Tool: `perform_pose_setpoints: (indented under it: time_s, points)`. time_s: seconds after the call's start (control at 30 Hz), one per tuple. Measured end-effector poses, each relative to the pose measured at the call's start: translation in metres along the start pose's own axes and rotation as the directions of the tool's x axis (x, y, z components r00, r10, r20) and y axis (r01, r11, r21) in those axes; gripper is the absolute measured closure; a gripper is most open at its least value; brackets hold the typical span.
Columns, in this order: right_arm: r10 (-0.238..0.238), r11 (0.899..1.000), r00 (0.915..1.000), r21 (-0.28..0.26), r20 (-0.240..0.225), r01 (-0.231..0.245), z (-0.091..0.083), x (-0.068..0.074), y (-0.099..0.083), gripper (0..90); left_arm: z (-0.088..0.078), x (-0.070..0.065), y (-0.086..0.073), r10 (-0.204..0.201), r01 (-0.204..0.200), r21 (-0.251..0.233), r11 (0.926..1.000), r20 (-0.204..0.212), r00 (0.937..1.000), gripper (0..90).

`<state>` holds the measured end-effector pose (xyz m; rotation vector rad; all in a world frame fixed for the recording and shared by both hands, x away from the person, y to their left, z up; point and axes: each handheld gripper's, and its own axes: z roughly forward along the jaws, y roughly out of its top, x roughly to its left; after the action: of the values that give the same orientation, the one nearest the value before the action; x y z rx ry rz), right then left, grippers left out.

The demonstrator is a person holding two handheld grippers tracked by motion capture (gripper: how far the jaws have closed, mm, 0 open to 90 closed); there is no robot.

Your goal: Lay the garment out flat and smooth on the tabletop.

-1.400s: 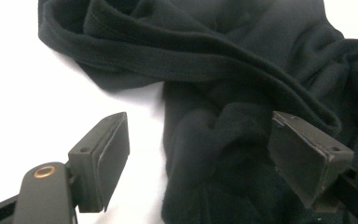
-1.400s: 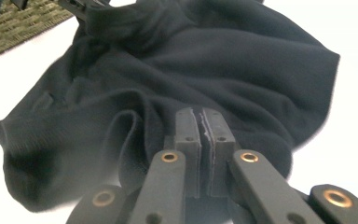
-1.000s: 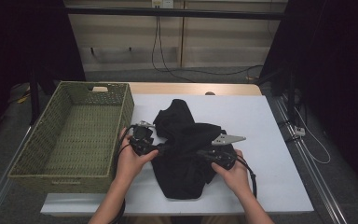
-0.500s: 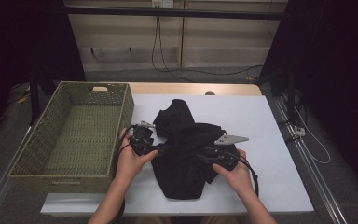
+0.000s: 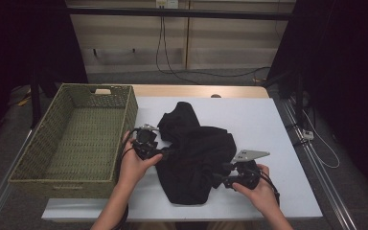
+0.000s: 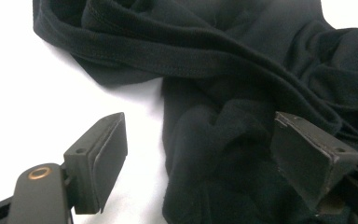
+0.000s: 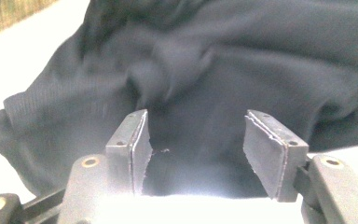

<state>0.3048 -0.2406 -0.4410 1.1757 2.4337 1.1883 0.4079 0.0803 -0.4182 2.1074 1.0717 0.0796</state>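
Observation:
A crumpled black garment (image 5: 196, 153) lies in the middle of the white table (image 5: 268, 120). At the garment's left edge my left gripper (image 5: 162, 152) stands open. In the left gripper view the gripper (image 6: 200, 135) has its jaws wide apart, with a fold of the cloth (image 6: 223, 60) lying loose between them. My right gripper (image 5: 219, 176) sits at the garment's lower right edge. Its jaws have just been opening. In the right gripper view the gripper (image 7: 193, 126) is open with nothing pinched, and the dark cloth (image 7: 242, 60) lies just beyond the pads.
An empty green woven basket (image 5: 38, 139) stands on the left part of the table, close to my left hand. Bare white table shows right of the garment and behind it. Cables run across the floor behind the table.
The right gripper has let go of the cloth and drawn back toward the front right. The cloth fold it held has dropped. The left gripper has kept its place.

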Motion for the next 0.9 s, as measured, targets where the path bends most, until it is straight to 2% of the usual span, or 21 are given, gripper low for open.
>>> perform_pose_setpoints:
  time_s: [0.1,0.17,0.2,0.23,0.27,0.3,0.37,0.43,0.53,0.6,0.7,0.77,0.9]
  points:
    - [-0.041,0.998,0.9991,0.056,-0.013,0.041,0.011,0.006,-0.004,45.5,-0.001,0.0,0.0,-0.003,0.003,-0.005,1.0,0.003,1.0,19.4]
    - [-0.094,0.994,0.9954,0.061,0.017,0.093,0.015,0.013,-0.005,46.0,0.0,-0.001,0.0,0.002,-0.002,-0.002,1.0,-0.001,1.0,19.4]
    - [-0.117,0.99,0.9924,0.082,0.037,0.114,0.015,0.016,-0.003,49.9,0.0,-0.001,0.0,0.002,-0.002,-0.002,1.0,0.001,1.0,19.4]
    - [-0.128,0.988,0.9911,0.089,0.037,0.124,0.015,0.017,-0.002,61.7,0.001,-0.001,0.0,0.002,-0.002,-0.002,1.0,0.002,1.0,19.4]
    - [-0.128,0.988,0.9915,0.09,0.021,0.126,0.014,0.018,-0.002,75.7,0.002,-0.001,0.0,0.003,-0.003,0.002,1.0,0.003,1.0,19.4]
    - [-0.127,0.988,0.9918,0.086,0.014,0.126,0.014,0.017,-0.002,80.0,0.003,-0.001,0.0,0.003,-0.003,0.006,1.0,0.002,1.0,19.4]
    - [-0.108,0.991,0.9941,0.082,-0.001,0.108,0.013,0.014,-0.002,86.4,0.004,-0.001,0.0,0.005,-0.005,0.008,1.0,-0.003,1.0,19.4]
    - [-0.079,0.993,0.9968,0.09,-0.014,0.08,0.01,0.007,-0.001,87.1,0.003,-0.001,0.0,0.006,-0.006,0.007,1.0,-0.004,1.0,19.4]
    - [-0.029,0.999,0.9995,0.043,-0.015,0.029,-0.004,-0.005,0.0,87.5,0.001,-0.001,0.001,0.007,-0.007,0.0,1.0,-0.004,1.0,19.4]
    - [0.006,1.0,0.9999,-0.009,-0.014,-0.007,-0.016,-0.012,0.002,87.8,0.0,0.0,0.001,0.007,-0.007,-0.001,1.0,-0.005,1.0,19.4]
    - [0.054,0.994,0.9979,-0.095,-0.037,-0.057,-0.028,-0.017,0.008,88.0,0.001,0.001,0.0,0.002,-0.002,0.0,1.0,-0.007,1.0,19.4]
    - [0.058,0.99,0.9976,-0.128,-0.039,-0.062,-0.029,-0.017,0.013,88.1,0.001,0.0,0.0,0.0,0.0,0.002,1.0,-0.007,1.0,19.4]
    - [0.044,0.984,0.9982,-0.17,-0.041,-0.05,-0.02,-0.013,0.031,88.2,0.001,0.0,0.0,0.0,0.0,0.0,1.0,-0.007,1.0,19.4]
